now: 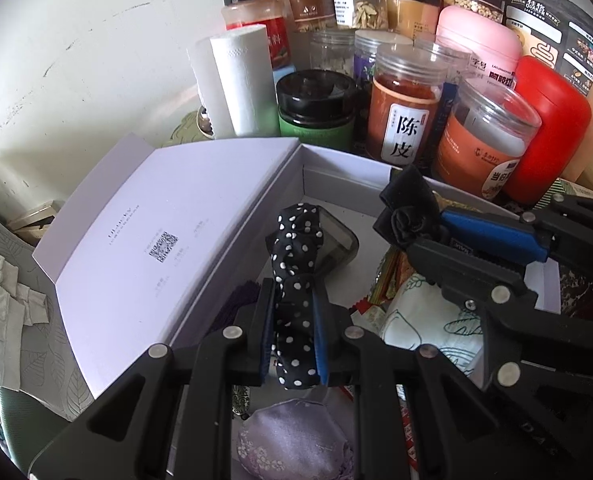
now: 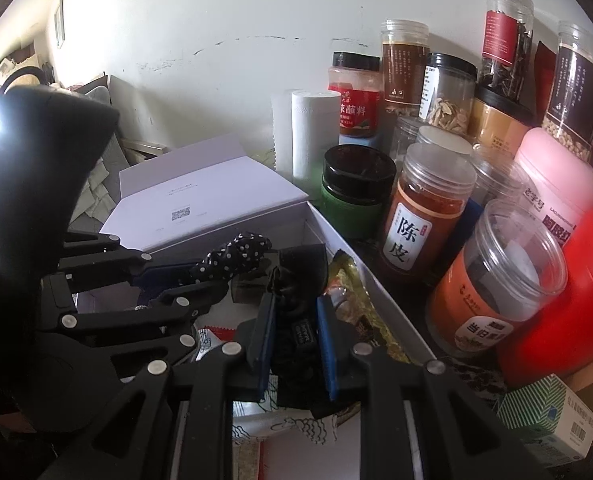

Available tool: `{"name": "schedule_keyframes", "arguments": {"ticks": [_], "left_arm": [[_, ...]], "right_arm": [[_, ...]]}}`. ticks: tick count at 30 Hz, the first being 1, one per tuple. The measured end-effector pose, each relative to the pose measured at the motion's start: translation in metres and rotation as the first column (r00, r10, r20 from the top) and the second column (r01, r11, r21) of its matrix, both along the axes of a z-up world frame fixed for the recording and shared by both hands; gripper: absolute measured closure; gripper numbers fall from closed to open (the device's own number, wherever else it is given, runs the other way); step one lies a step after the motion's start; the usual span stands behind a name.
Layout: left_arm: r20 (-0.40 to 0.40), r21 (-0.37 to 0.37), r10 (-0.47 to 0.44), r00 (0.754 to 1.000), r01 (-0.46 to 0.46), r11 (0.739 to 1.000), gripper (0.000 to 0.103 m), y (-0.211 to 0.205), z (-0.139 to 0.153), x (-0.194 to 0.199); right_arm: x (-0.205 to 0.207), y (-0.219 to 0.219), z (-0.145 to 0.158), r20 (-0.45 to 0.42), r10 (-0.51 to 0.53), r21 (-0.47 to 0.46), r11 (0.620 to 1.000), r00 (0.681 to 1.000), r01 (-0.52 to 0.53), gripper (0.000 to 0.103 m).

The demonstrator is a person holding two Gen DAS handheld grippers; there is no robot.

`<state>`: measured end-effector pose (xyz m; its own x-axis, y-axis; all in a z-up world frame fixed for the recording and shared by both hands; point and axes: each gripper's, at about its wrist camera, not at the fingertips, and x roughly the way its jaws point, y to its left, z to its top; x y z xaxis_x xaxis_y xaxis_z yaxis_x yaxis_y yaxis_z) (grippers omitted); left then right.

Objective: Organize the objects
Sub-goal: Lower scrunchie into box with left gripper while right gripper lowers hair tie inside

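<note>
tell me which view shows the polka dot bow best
The left wrist view: the polka dot bow fills the centre, clamped in the left claw over the white box. The right wrist view shows only its dotted end, side-on.

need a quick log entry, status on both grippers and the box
Left gripper shut on polka-dot bow. Right gripper shut on black bow. Both over open white box. Box already cluttered with packets; jars crowd its far side.
</note>
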<state>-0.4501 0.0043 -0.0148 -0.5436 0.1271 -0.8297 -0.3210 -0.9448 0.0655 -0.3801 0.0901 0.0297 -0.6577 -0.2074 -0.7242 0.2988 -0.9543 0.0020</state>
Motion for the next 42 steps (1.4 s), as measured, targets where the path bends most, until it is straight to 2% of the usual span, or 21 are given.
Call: {"name": "schedule_keyframes", "arguments": {"ticks": [16, 19, 22, 24, 26, 30, 33, 42], "left_arm": [[0.058, 0.011, 0.02, 0.998, -0.02, 1.0, 0.087, -0.008, -0.02, -0.005], [0.064, 0.019, 0.033, 0.997, -0.034, 0.999, 0.083, -0.01, -0.02, -0.005], [0.07, 0.017, 0.051, 0.996, -0.053, 0.998, 0.076, -0.013, -0.02, -0.005], [0.063, 0.01, 0.06, 0.996, -0.061, 0.998, 0.074, -0.015, -0.019, -0.003], [0.057, 0.008, 0.067, 0.996, -0.068, 0.998, 0.074, -0.016, -0.017, 0.002], [0.04, 0.011, 0.074, 0.996, -0.075, 0.997, 0.073, -0.02, -0.01, 0.007], [0.031, 0.015, 0.081, 0.996, -0.082, 0.997, 0.066, -0.022, -0.007, 0.008], [0.017, 0.025, 0.086, 0.996, -0.086, 0.996, 0.065, -0.024, 0.003, 0.016]], "right_arm": [[-0.004, 0.002, -0.007, 0.018, 0.01, -0.046, 0.999, 1.0, -0.009, 0.077], [-0.005, 0.003, -0.007, 0.029, 0.005, -0.044, 0.999, 1.0, -0.004, 0.074], [-0.006, 0.005, -0.007, 0.035, -0.014, -0.037, 0.999, 0.999, 0.015, 0.063], [-0.006, 0.008, -0.007, 0.035, -0.026, -0.028, 0.999, 0.999, 0.027, 0.05], [-0.004, 0.009, -0.006, 0.036, -0.022, -0.04, 0.999, 0.999, 0.024, 0.046], [0.0, 0.007, -0.004, 0.035, -0.013, -0.031, 0.999, 0.999, 0.014, 0.044], [0.003, 0.007, -0.001, 0.025, -0.017, -0.023, 1.0, 1.0, 0.018, 0.042], [0.009, 0.014, 0.008, -0.022, -0.057, -0.012, 0.998, 0.998, 0.057, 0.04]]}}
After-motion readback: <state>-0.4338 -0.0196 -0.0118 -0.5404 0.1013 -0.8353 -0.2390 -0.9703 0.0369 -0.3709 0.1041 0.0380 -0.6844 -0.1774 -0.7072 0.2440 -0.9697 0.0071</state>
